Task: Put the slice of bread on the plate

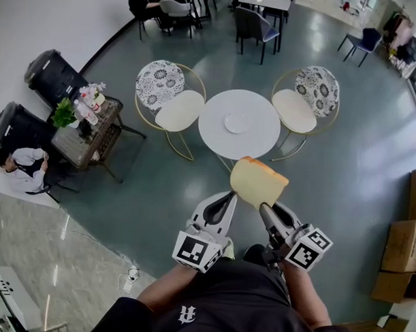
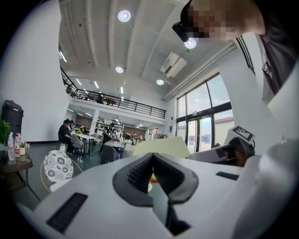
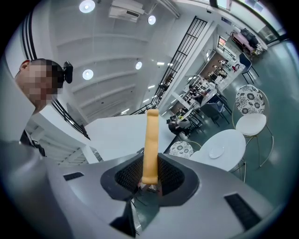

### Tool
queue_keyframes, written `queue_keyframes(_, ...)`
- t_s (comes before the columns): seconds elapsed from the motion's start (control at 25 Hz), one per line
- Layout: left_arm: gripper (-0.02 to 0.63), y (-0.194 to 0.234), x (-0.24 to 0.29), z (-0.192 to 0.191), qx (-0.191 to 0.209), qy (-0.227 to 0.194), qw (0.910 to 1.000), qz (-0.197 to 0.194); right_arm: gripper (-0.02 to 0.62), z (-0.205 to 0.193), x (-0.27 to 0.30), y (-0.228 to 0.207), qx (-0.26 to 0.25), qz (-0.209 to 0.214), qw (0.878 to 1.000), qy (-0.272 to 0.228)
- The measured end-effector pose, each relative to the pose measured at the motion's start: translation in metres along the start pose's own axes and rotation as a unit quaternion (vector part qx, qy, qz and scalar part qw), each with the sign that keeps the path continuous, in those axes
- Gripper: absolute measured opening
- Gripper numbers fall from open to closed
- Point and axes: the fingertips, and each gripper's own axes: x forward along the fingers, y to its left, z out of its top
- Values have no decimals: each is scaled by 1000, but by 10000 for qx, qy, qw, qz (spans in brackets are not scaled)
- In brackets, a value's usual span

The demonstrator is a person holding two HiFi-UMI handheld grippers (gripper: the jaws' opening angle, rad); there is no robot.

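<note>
- Right claw (image 3: 149, 176): I read it as pinching the slice of bread (image 3: 151, 140) by its lower edge; the slice stands upright on edge between the ribbed pads, and most of it rises free above them
- Left claw (image 2: 152, 161): the pads are pressed together at the tips with nothing held; it sits beside the right claw, short of the slice
- Location of the slice: in the head view it hangs in the air over the floor, on my side of the round white surface (image 1: 263, 136), not yet above it
- Location of the plate (image 1: 237, 123): it lies flat near the middle of the surface, bare, and well apart from the slice; a cushioned chair (image 1: 179, 110) stands at either side of the surface, and the near edge facing me is open
- Step in hand, as I judge it: pickup is complete and the carry to the surface is under way; placement has not begun
- Next move calls for: bringing the right claw over the near edge until the slice is above the plate, then tipping the slice from upright toward flat and lowering it close to the plate before spreading the pads
- Caution: the grip covers only one edge, so I would expect the slice to sag or tear if swung quickly, and released upright it may topple off the rim
</note>
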Motion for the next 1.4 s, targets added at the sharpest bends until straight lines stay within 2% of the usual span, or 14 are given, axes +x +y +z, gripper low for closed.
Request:
queue_keyframes(0.28, 6, 29, 30, -6, -46, 44, 10000, 24, 94, 16, 32, -27, 6, -33, 10000, 34)
queue_keyframes(0.44, 6, 49, 54, -8, -28, 63, 9998, 163, 94, 29, 57, -50, 65, 48, 9999, 148)
queue_keyframes(0.76, 6, 96, 120, -2, 14, 2, 9986, 536, 94, 69, 116, -97, 65, 292, 9981, 540)
queue_keyframes(1.08, 6, 121, 184, 0, 66, 7, 9965, 831, 94, 101, 156, -155, 71, 548, 9919, 1140)
queue_keyframes(1.4, 6, 146, 215, -9, 51, -95, 9962, 867, 94, 98, 185, -184, 158, 616, 9876, 1437)
